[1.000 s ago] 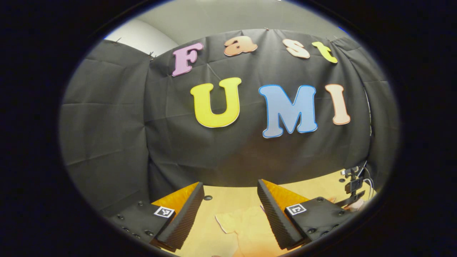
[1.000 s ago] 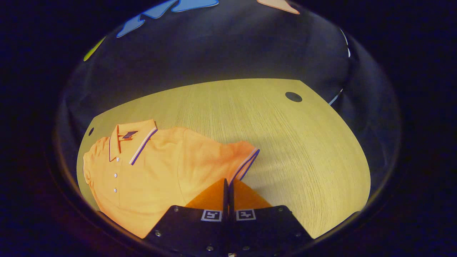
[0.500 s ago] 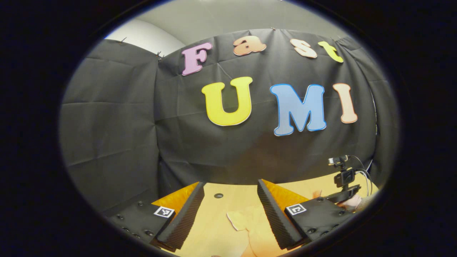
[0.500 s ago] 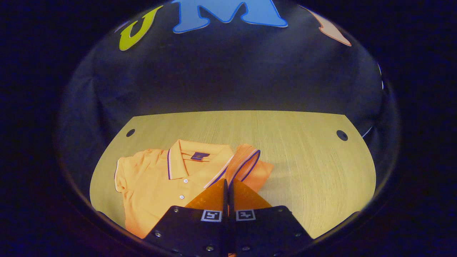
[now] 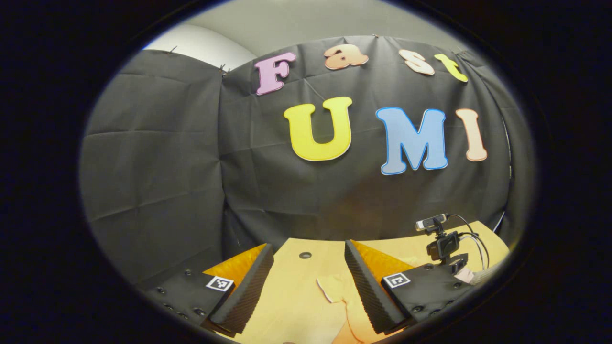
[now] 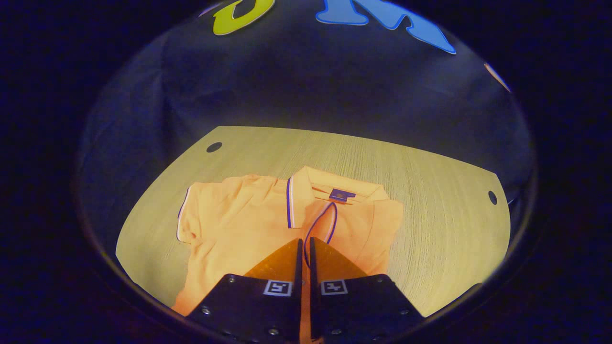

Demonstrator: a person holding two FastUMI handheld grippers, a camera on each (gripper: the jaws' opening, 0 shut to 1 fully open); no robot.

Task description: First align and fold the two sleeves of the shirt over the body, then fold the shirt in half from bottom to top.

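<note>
We find bare table (image 6: pixel 430 200) open at 3 o'clock of the shirt (image 6: pixel 248 224). A camera on a stand (image 5: pixel 442 241) blocks the left gripper's (image 5: pixel 308 282) 2 o'clock.

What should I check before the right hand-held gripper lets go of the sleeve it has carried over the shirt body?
1. Right hand-held gripper shut on the sleeve cuff: ok, the fingers are together with the cuff between them.
2. Cuff over the shirt body, just below the collar: ok.
3. Cuff resting flat on the body: cannot tell, the fingers hide the contact.
4. Other sleeve folded: not ok, it lies spread out to the side on the table.
5. Left hand-held gripper free for that sleeve: ok, open and holding nothing.
6. Shirt hem straight: cannot tell, it is hidden behind the gripper.
</note>
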